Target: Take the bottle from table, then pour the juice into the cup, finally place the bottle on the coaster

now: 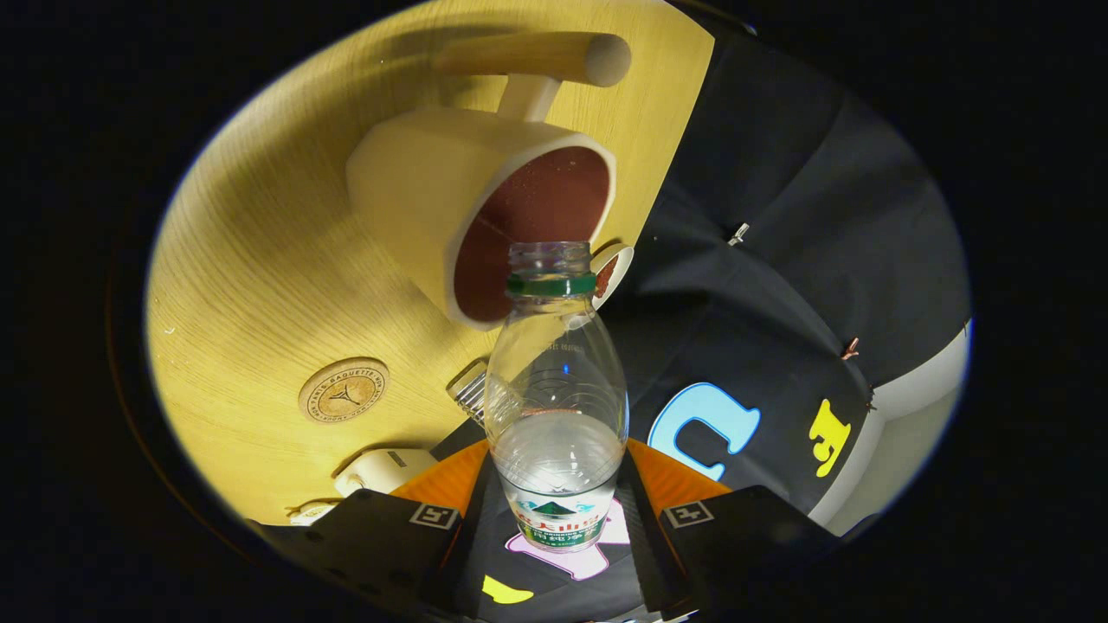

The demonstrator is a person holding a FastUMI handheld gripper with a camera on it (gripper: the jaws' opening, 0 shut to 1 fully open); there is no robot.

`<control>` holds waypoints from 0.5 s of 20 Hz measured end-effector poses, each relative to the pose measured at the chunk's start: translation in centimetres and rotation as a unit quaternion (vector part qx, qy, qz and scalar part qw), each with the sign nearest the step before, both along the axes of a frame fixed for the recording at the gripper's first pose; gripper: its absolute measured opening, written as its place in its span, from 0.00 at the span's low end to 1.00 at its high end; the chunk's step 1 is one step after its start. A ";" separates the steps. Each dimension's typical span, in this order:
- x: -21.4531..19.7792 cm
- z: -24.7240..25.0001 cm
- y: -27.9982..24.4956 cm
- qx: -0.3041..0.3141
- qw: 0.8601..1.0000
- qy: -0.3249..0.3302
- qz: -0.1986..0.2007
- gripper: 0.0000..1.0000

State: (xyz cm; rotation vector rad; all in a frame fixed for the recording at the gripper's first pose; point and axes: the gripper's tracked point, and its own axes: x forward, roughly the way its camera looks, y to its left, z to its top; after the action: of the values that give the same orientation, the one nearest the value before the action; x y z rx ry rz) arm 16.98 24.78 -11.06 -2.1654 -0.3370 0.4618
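One clear plastic bottle [557,407] with a green neck ring, uncapped, clamped at its labelled lower body between both fingers of the gripper [558,519]. Long axis running straight ahead from the fingers, open mouth leading. Just beyond that mouth, the cream cup [485,203] with a dark reddish inside and a wooden rod handle, standing on the pale wood table [260,285]. Mouth overlapping the cup's rim, though whether above the opening or short of it cannot be told. Liquid pooled low near the fingers, none reaching the neck. Round cork coaster [344,390] off to the left, well apart from the cup. Small objects near the left finger too cut off to identify.
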 end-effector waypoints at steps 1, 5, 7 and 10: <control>0.0 0.0 0.0 0.000 1.000 0.000 0.000 0.70; -0.4 -0.1 -0.2 0.006 1.000 0.001 -0.004 0.70; -0.6 -0.3 -0.6 0.019 1.000 0.005 -0.011 0.70; -0.9 -0.5 -1.5 0.060 0.998 0.023 -0.028 0.70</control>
State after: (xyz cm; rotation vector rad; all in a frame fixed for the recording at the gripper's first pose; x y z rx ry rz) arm 16.07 23.30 -11.61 -2.0390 -0.2719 0.4474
